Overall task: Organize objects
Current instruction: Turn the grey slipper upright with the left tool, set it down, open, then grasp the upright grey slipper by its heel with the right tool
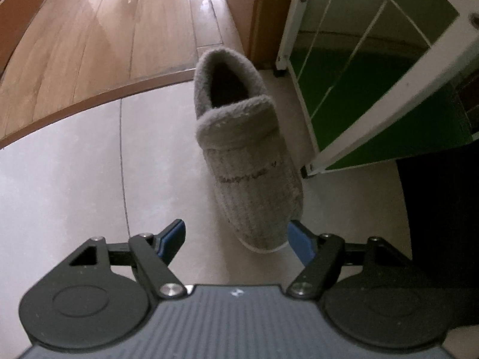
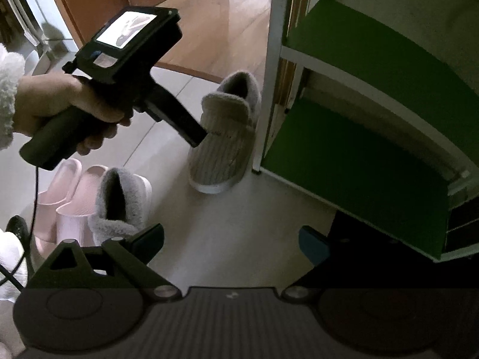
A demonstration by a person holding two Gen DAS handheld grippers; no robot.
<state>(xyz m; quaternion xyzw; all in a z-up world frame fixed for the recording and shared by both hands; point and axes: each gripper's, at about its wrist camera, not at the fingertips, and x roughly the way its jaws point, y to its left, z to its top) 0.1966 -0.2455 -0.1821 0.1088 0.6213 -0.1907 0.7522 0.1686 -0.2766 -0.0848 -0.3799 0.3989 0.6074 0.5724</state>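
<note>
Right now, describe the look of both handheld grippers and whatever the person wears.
Left gripper: black linkage arms, silver pivot bolts, blue finger pads, grey ribbed body. In the right wrist view it has a pistol handle, a small lit screen and a black cable. Right gripper: same build. The left hand wears a white fleecy sleeve.

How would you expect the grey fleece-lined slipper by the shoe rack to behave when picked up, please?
The grey slipper looks light and soft: its knitted upper and fleece collar would probably squash under the fingers. The flat sole resting on the tile floor suggests it won't roll.
</note>
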